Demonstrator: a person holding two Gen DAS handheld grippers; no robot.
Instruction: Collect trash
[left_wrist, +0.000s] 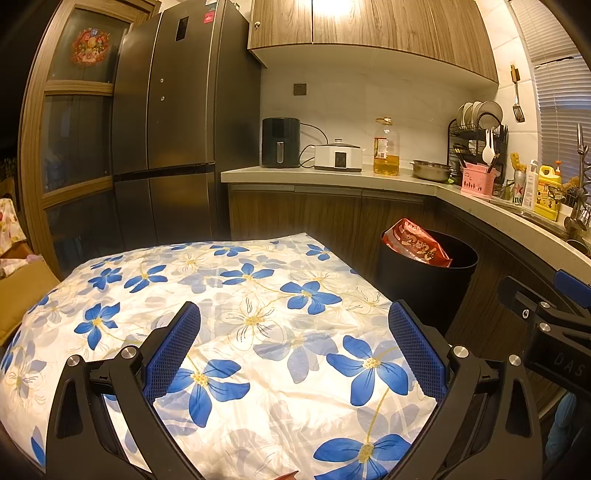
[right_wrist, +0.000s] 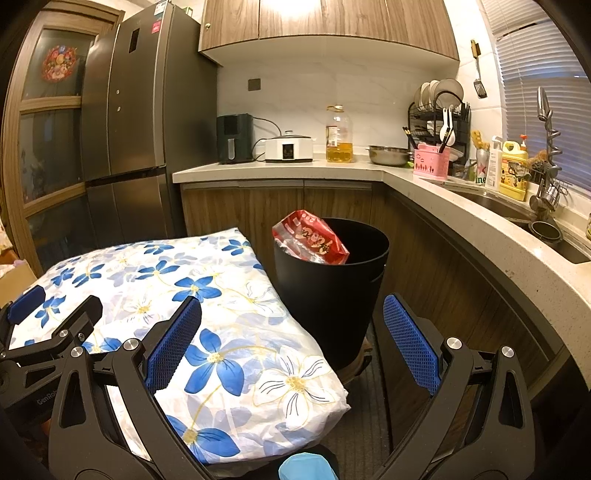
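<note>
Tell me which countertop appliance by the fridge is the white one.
The slow cooker, low and white with a lid, between the taller black air fryer and the oil bottle.

You're in a home kitchen: tall fridge (right_wrist: 122, 110), wood cabinets (right_wrist: 325, 22), L-shaped countertop (right_wrist: 280, 169), dish rack (right_wrist: 437, 110), sink (right_wrist: 517, 210) with faucet (right_wrist: 546, 122), oil bottle (right_wrist: 339, 134).

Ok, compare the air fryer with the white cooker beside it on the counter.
The air fryer is black and tall; the white cooker is pale and low. The air fryer has a front handle, while the white cooker has a lid with a knob and a small front panel. Both stand on the counter against the back wall.
</note>
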